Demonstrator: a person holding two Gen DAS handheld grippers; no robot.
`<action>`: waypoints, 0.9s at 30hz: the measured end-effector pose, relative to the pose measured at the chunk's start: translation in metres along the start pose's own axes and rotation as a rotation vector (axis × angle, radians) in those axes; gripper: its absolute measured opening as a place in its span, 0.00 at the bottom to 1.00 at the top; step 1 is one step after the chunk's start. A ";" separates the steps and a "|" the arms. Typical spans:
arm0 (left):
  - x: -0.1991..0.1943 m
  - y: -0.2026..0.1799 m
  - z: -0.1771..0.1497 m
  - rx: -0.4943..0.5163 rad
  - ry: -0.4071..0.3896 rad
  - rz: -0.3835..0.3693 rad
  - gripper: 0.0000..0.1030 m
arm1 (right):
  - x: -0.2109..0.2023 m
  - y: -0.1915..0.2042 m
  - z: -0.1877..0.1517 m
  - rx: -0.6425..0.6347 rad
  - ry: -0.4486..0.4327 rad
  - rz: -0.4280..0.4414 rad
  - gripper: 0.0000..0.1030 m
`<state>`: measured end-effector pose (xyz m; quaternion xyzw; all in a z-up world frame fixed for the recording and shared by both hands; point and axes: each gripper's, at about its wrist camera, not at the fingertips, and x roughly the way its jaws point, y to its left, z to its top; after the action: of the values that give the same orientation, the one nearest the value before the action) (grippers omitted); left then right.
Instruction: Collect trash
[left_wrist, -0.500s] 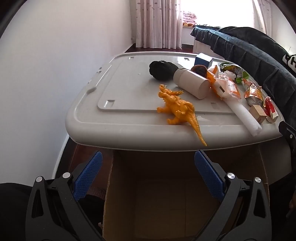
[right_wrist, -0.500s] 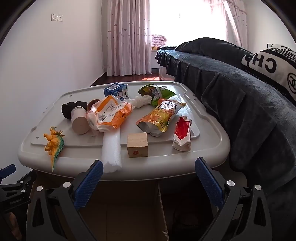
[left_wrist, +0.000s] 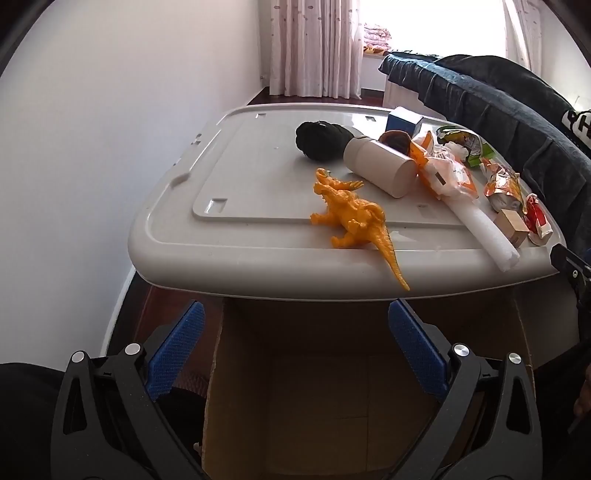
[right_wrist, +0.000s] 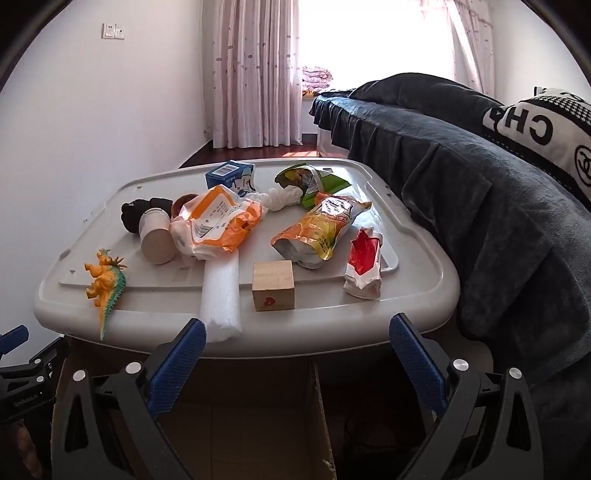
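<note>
Both the left gripper (left_wrist: 295, 332) and right gripper (right_wrist: 297, 347) are held tilted downward at lower frame, spread wide and empty, over an open box (left_wrist: 332, 406). The grey surface (right_wrist: 417, 295) fills mid-frame; the bed (right_wrist: 480, 206) lies right. Wrappers (right_wrist: 321, 230) are scattered right of centre, a dinosaur (left_wrist: 354, 218) at the front edge.
</note>
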<state>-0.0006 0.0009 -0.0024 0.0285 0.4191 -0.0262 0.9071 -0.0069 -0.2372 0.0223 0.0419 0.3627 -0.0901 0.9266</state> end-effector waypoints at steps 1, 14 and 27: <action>0.001 0.000 0.000 -0.001 0.002 0.001 0.95 | 0.000 0.000 0.000 -0.001 0.001 -0.001 0.95; 0.004 0.005 -0.001 -0.026 0.023 -0.012 0.95 | 0.003 0.000 -0.002 -0.006 0.004 -0.004 0.95; 0.005 0.006 -0.002 -0.024 0.026 -0.018 0.95 | 0.003 0.000 -0.001 -0.007 0.009 -0.008 0.95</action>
<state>0.0018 0.0065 -0.0071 0.0144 0.4315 -0.0288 0.9015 -0.0052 -0.2371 0.0191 0.0376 0.3673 -0.0924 0.9247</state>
